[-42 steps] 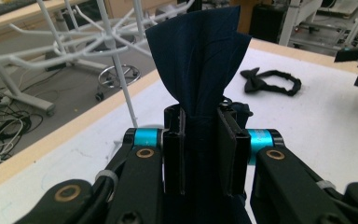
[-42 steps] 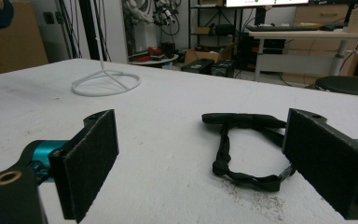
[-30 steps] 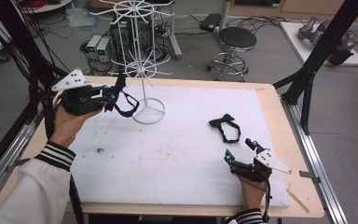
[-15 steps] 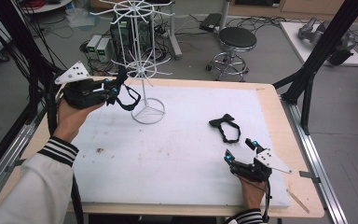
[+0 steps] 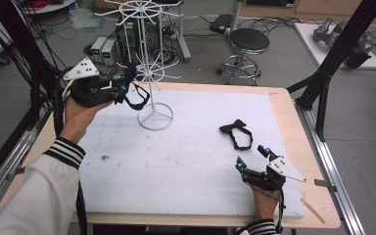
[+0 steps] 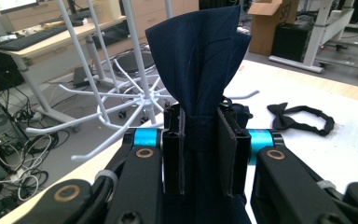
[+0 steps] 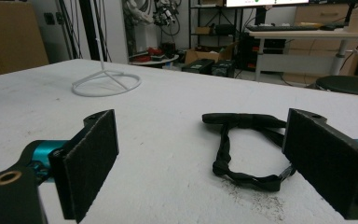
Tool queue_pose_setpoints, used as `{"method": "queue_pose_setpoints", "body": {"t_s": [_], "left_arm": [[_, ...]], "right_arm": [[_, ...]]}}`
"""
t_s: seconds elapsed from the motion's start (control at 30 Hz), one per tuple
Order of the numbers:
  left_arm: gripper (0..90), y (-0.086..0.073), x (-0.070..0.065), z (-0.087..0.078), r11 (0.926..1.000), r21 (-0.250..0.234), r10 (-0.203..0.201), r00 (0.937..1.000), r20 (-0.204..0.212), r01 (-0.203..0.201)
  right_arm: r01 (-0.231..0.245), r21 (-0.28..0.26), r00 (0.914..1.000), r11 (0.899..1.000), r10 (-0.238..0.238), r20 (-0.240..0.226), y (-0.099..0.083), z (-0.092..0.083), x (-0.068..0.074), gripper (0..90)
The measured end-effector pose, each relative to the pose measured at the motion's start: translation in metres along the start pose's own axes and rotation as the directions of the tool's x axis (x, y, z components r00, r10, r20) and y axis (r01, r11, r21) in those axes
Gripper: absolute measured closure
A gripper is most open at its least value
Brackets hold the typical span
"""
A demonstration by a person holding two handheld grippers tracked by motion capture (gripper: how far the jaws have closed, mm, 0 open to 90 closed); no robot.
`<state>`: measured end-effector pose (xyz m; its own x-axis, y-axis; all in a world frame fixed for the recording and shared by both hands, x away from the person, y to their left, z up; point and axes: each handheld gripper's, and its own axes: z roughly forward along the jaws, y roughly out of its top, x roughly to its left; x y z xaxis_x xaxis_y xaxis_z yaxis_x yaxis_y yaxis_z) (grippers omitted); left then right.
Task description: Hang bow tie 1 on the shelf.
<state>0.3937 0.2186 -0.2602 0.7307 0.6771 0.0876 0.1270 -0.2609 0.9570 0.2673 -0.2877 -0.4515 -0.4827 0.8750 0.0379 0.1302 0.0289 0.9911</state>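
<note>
The left gripper (image 5: pixel 122 87) is raised over the far left corner of the table, its jaws clamped on the knot of a dark navy bow tie (image 6: pixel 200 70); in the left gripper view the fabric fans upward from between the two pads, and in the high view the tie's strap loop hangs below the jaws, just beside the stem of a white wire display stand (image 5: pixel 152 73). The stand's round base ring sits on the white table mat (image 5: pixel 186 166), and its thin spokes spread out close to the gripper's tip, though whether the tie touches a spoke cannot be told. The left hand (image 5: pixel 81 115) carries the gripper from below, a striped cuff showing at the wrist. The right gripper (image 5: pixel 252 159) rests low on the mat near the right front edge, its jaws spread wide with nothing between them. In the right gripper view a second bow tie (image 7: pixel 247 144), black, lies flat on the mat just ahead of the open pads, its strap curled into a loop; in the high view it lies between the right gripper and the stand, well apart from the stand's base
</note>
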Motion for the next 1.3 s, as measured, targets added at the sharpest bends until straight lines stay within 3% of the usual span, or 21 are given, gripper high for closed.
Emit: {"method": "queue_pose_setpoints", "body": {"t_s": [0.87,1.3], "left_arm": [[73.4,0.011,0.004,0.023,0.9970,0.076,0.022,0.9983,-0.053,-0.018],[72.0,0.009,0.009,0.031,0.9938,0.111,0.008,0.9969,-0.079,0.000]], "right_arm": [[-0.005,0.001,1.0000,1.000,0.005,0.000,0.000,0.000,0.000,9.9],[-0.006,0.001,1.0000,1.000,0.006,-0.003,0.000,0.000,0.000,9.9]]}}
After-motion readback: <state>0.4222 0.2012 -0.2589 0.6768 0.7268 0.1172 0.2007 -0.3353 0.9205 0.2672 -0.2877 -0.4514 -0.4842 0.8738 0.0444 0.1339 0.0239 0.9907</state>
